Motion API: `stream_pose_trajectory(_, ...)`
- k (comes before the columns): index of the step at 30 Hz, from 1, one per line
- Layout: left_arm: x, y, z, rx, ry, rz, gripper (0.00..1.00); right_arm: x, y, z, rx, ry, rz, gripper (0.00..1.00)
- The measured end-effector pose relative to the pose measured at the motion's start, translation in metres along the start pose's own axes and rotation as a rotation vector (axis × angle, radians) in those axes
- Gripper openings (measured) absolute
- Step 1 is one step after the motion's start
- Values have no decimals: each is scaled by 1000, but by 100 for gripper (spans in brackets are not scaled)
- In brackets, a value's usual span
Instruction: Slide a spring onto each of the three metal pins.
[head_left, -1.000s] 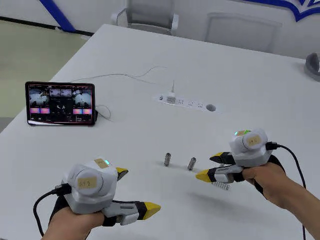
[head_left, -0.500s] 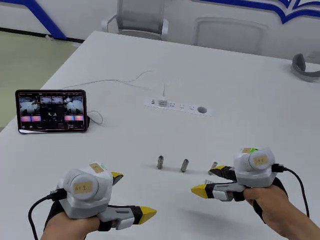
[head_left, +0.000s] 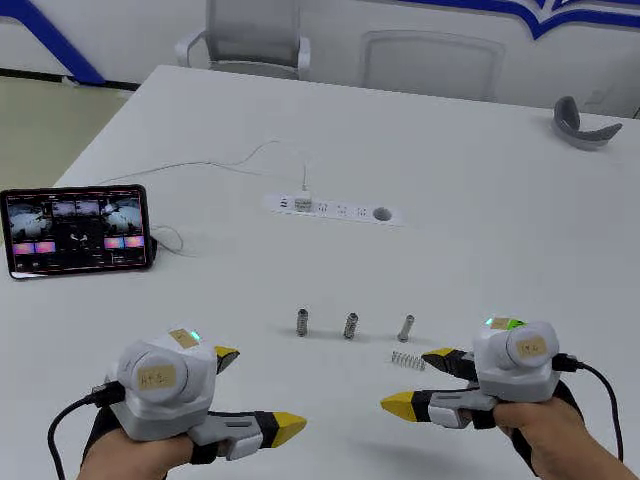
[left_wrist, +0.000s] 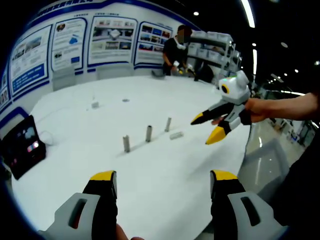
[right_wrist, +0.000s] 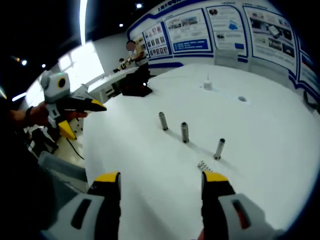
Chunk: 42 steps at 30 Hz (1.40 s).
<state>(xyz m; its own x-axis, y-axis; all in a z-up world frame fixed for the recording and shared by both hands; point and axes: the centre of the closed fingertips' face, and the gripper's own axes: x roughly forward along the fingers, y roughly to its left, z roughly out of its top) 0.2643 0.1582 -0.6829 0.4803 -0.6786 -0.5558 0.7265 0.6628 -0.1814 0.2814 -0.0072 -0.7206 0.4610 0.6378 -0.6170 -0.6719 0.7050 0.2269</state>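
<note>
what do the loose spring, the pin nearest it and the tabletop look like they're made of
Loose spring: likely steel wire, shown by thin grey coils with a dull shine.
Pin: probably metal, given its smooth silvery-grey shaft.
Tabletop: white, smooth and matt; laminate or painted board, cannot tell which.

Loose spring (right_wrist: 202, 165) partly behind right gripper (right_wrist: 161, 176) jaw tip, tablet (head_left: 76, 229) screen too sm. to read, pins (left_wrist: 148, 133) blurry in left gripper view w/ coils indistinct, chairs (head_left: 255, 30) past far edge of table (head_left: 480, 170) cut off at top.
</note>
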Motion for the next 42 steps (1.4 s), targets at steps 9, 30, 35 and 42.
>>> stream_pose_trajectory(9, 10, -5, -1, 4, 11, -17, 78, -18, 2, -16, 54, -26, -33, 68)
stream_pose_trajectory(30, 42, -24, 13, 55, 37, -89, 77, -40, -4, -27, 115, -60, -76, 69)
stream_pose_trajectory(35, 50, -29, 16, 86, 52, -113, 77, -43, -3, -30, 120, -61, -81, 69)
stream_pose_trajectory(42, 63, -37, 18, 146, 83, -151, 77, -49, 1, -34, 125, -59, -82, 70)
